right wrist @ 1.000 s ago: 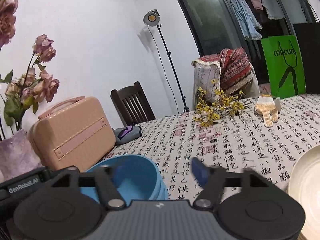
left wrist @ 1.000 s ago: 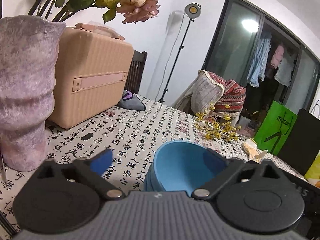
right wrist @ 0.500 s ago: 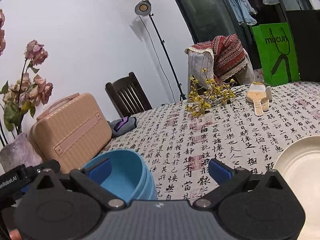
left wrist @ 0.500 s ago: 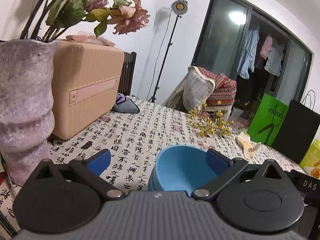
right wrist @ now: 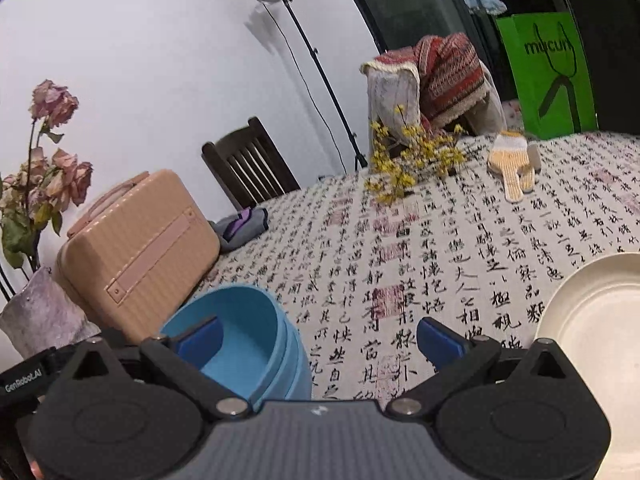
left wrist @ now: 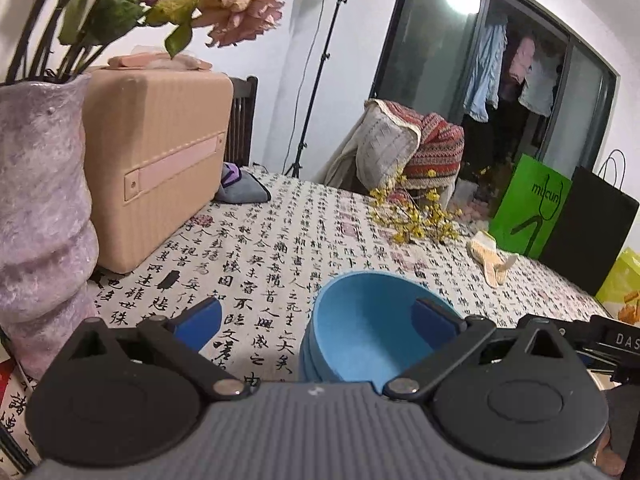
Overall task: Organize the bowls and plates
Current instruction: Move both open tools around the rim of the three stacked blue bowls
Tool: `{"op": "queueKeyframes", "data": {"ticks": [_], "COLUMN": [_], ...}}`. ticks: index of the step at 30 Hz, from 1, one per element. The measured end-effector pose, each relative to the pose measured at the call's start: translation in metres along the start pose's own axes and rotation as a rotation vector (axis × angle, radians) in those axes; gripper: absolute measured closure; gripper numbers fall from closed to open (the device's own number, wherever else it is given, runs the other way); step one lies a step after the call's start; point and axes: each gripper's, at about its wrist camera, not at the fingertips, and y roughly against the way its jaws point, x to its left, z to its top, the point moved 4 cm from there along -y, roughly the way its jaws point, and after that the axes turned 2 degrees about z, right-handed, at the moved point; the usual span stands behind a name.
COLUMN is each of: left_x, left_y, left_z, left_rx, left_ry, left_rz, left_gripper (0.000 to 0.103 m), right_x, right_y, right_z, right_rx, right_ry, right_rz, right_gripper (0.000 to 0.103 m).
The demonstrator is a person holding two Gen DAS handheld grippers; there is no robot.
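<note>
Blue bowls [left wrist: 360,332] nested in a stack, sitting on the tablecloth [left wrist: 280,248] near the table's near edge, between the two grippers. At least three rims show in the right wrist view; exact count is hard to tell.

Left gripper [left wrist: 316,320]: jaws spread wide, nothing pinched. Its right pad sits over the bowl's inside, its left pad over bare cloth; whether the pad touches the bowl is not clear from this angle.

Right gripper [right wrist: 320,338]: jaws spread wide after just opening, nothing gripped. Its left pad overlaps the bowl's inside, and the near right part of the stack's wall falls between the pads; its right pad is over bare cloth.

Plate [right wrist: 596,320], cream, lies flat on the cloth at the near right of the table, well apart from the bowls, empty as far as visible.

Case [left wrist: 156,160], tan, stands at the left edge, just behind the bowls' left. Vase [left wrist: 40,208], mauve, with dried roses [left wrist: 240,12], at the near left corner beside the case. Grey pouch [left wrist: 240,190] behind the case. Yellow sprigs [left wrist: 412,216] and a knit glove [right wrist: 514,164] toward the far edge. Green bag [right wrist: 548,72] stands at the far right edge.
</note>
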Motion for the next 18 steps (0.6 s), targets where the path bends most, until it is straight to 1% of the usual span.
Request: {"op": "queueKeyframes", "data": {"ticks": [4,10,18], "left_x": [0.002,0.003,0.004], "left_y": [-0.004,-0.009,-0.012], "left_z": [0.002,0.004,0.007], "left_rx": [0.028,0.052,0.063], "left_ry": [0.011,0.008,0.011], "left_rz": [-0.008,-0.008,-0.005], "left_gripper": [0.0,0.0,0.0], "right_x": [0.001,0.007,0.014], "right_y": [-0.004,-0.011,-0.021], "right_z": [0.0,0.0,0.001], "right_rx": [0.034,0.077,0.112], "right_ry": [0.0,-0.001,-0.019], "right_rz": [-0.01,0.002,0.014], "right_gripper": [0.0,0.0,0.0]}}
